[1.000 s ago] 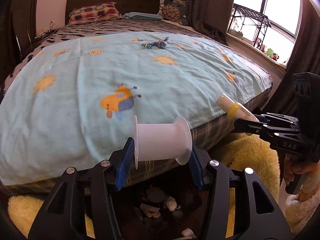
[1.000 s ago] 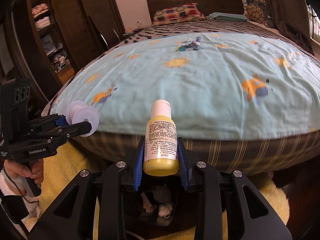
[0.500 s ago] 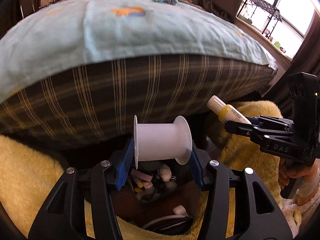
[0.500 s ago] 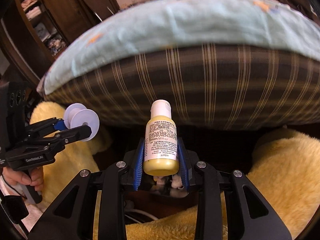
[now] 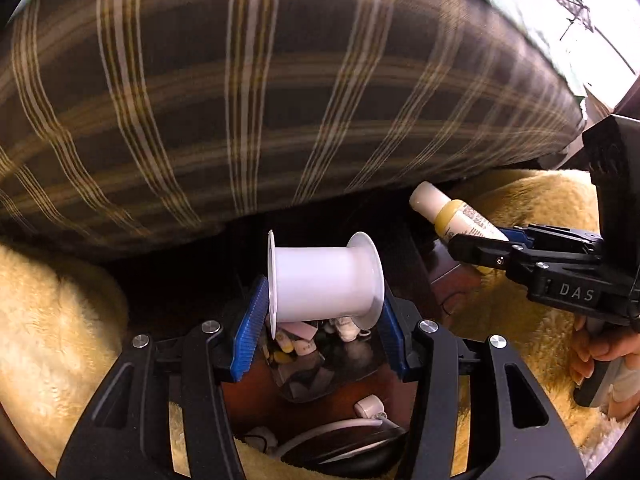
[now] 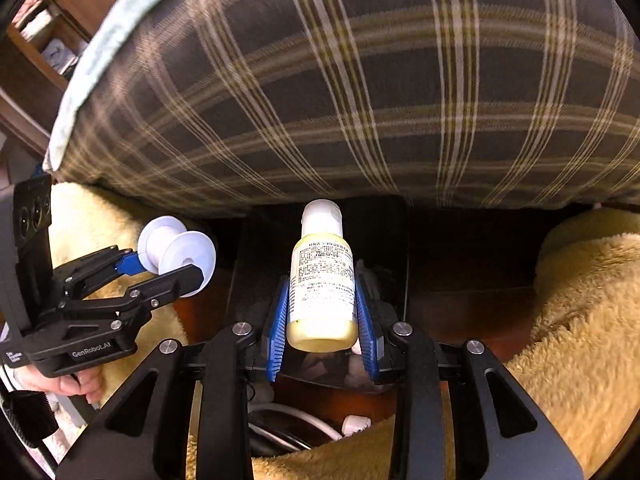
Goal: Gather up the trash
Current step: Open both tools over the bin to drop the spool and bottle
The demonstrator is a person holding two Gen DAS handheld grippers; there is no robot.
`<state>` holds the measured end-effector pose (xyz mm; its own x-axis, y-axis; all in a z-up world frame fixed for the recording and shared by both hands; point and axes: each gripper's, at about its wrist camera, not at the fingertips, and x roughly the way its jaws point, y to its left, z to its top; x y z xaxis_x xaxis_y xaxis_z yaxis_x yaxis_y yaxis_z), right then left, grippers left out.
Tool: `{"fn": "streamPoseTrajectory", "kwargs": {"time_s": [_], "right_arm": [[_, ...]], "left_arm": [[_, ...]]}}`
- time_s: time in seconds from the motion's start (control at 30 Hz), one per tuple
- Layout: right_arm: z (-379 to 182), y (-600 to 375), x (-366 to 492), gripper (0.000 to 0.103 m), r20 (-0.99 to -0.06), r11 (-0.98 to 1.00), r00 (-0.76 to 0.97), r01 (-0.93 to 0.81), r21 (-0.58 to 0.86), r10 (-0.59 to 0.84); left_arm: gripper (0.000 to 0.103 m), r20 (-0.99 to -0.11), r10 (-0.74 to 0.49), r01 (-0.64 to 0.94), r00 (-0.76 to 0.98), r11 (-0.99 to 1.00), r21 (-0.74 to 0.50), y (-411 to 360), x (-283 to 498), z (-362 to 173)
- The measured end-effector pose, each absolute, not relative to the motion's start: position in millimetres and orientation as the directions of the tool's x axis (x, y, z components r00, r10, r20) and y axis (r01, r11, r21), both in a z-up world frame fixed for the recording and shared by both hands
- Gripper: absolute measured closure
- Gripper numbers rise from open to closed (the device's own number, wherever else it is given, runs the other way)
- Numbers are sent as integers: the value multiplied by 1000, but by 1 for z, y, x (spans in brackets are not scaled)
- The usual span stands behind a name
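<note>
Left gripper [image 5: 324, 312] pinches the white spool [image 5: 320, 280], right gripper [image 6: 322, 320] the yellow bottle [image 6: 323, 292]; letting go off-centre could miss the bin [image 5: 320, 372].

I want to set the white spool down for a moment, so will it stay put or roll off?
The white spool, clamped endwise in the left gripper, looks like empty rigid plastic, so probably light and stiff. Its round flanges suggest it would roll if laid on its side; stood on one flat flange it should sit steadier. The smooth surface may be slightly slippery.
</note>
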<state>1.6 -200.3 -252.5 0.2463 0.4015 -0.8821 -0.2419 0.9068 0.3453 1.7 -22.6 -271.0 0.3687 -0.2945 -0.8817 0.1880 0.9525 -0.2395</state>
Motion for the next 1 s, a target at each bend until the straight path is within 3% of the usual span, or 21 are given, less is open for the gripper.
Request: {"fn": "streamPoseTrajectory", "kwargs": {"time_s": [0.6, 0.8, 0.87, 0.93, 1.0], "right_arm": [[-271, -196, 8, 69, -888, 918, 242, -181, 353, 390], [-259, -202, 10, 49, -886, 921, 259, -174, 350, 386], [-255, -205, 11, 38, -882, 922, 274, -165, 350, 384], [-247, -210, 12, 23, -874, 920, 290, -167, 356, 390], [-240, -212, 11, 15, -868, 917, 299, -174, 359, 396]], "left_arm": [[52, -913, -307, 200, 268, 945, -259, -41, 0, -298], [37, -919, -288, 193, 270, 951, -242, -41, 3, -299], [26, -918, -280, 186, 282, 954, -234, -33, 2, -294], [19, -915, -273, 178, 298, 957, -228, -23, 1, -286], [16, -915, -263, 171, 306, 961, -219, -21, 2, -280]]}}
